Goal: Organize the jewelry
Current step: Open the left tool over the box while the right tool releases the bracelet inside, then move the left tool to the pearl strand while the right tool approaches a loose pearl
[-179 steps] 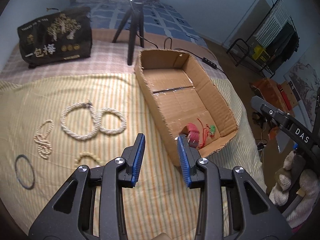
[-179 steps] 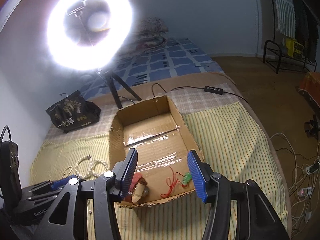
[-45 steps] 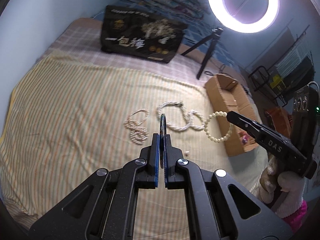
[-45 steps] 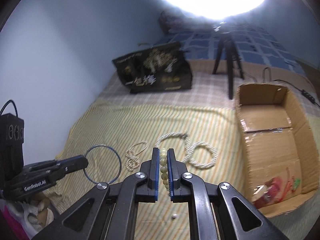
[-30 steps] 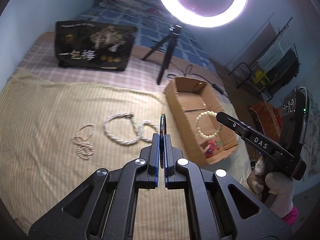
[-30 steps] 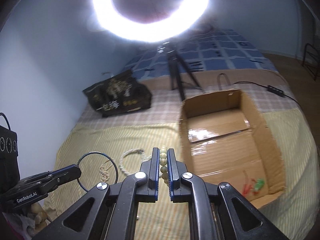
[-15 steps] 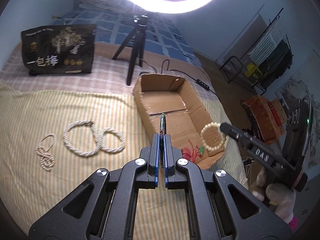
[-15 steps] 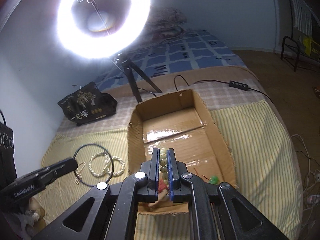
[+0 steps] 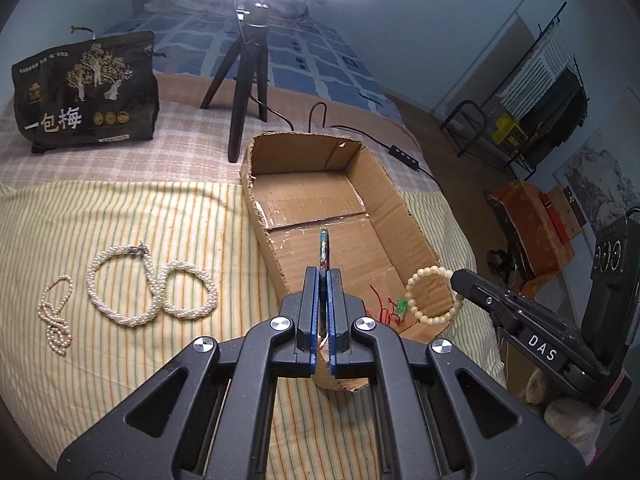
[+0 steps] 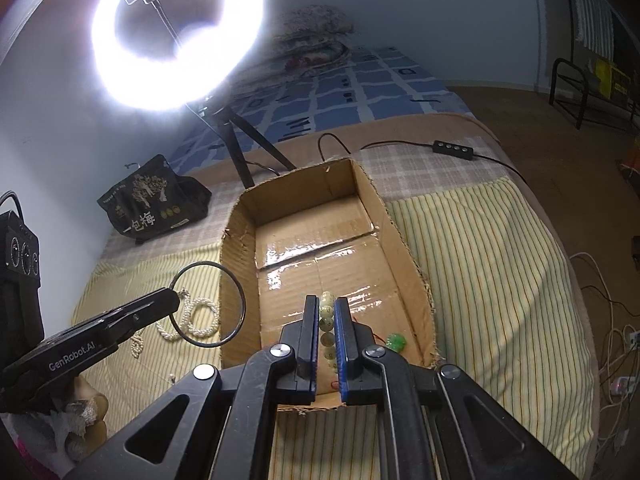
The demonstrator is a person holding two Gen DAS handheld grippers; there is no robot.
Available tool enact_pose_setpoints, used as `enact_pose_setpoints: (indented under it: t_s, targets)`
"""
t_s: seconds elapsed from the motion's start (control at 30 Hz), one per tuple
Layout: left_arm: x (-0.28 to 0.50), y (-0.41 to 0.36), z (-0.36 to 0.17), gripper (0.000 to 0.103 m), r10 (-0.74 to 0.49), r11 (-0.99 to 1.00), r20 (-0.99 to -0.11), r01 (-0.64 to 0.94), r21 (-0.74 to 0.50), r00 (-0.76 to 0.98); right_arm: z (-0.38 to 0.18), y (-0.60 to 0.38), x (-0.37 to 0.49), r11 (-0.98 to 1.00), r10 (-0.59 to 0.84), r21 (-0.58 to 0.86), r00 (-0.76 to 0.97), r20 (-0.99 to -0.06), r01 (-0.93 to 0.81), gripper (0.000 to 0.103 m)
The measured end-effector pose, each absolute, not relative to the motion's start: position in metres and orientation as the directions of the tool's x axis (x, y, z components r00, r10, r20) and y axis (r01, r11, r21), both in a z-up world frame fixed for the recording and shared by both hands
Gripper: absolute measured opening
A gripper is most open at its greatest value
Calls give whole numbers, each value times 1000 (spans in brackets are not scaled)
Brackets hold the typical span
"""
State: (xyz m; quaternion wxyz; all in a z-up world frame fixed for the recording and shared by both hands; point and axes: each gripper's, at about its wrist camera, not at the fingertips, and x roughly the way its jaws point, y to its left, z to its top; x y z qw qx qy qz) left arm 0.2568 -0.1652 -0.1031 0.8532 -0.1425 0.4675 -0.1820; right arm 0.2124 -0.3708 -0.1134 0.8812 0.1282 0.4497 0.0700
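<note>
Both grippers were seen clamped on jewelry: the left gripper [image 9: 323,280] on a thin dark bangle [image 10: 208,304], the right gripper [image 10: 327,312] on a cream bead bracelet [image 9: 430,295]. Both pieces were held over the cardboard box [image 9: 396,200] just ahead, while pearl strands [image 9: 152,288] were left on the striped cloth [image 9: 120,216] to the left.

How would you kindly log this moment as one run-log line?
left gripper: shut on dark bangle | right gripper: shut on bead bracelet | both over cardboard box
</note>
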Motion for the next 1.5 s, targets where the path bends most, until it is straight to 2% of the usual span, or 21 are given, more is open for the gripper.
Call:
enact_pose_setpoints:
  t_s: [0.1,0.13,0.17,0.2,0.23,0.27,0.3,0.4,0.93,1.17,1.33,1.5]
  targets:
    - [258,-170,-104,1,-454,889,-744,191,-416,490,-115,-372,213,959,233,283,585,-777,-7,8]
    - [257,-171,-104,1,-452,890,-745,191,-414,491,-115,-373,213,960,230,279,586,-777,-6,14]
    - [257,-171,-103,1,-450,891,-743,192,-411,495,-116,-373,213,961,225,277,586,-778,-1,30]
    - [257,-171,-102,8,-444,894,-744,195,-403,500,-116,-374,213,961,221,277,589,-777,4,43]
    - [257,-170,-101,28,-436,898,-746,195,-394,504,-116,-374,213,962,213,272,591,-778,10,49]
    - [256,-169,-100,35,-432,900,-744,194,-391,509,-115,-374,212,965,201,263,593,-779,19,57]
    - [255,-165,-97,38,-425,903,-737,187,-388,525,-114,-375,212,967,190,255,597,-779,25,63]
    - [254,-158,-93,38,-419,905,-733,183,-384,535,-112,-376,210,969,175,244,605,-777,33,67]
    - [232,-113,-70,38,-345,938,-730,184,-294,590,-100,-352,194,982,158,185,619,-769,-20,74]
    - [215,-65,-50,38,-274,961,-709,161,-224,650,-88,-326,175,982,186,159,641,-744,-100,82]
    - [201,-19,-41,38,-202,978,-712,105,-179,673,-81,-295,158,972,229,129,654,-721,-197,82]
    - [190,20,-43,38,-162,982,-734,36,-185,659,-83,-262,145,953,282,131,645,-710,-273,82]
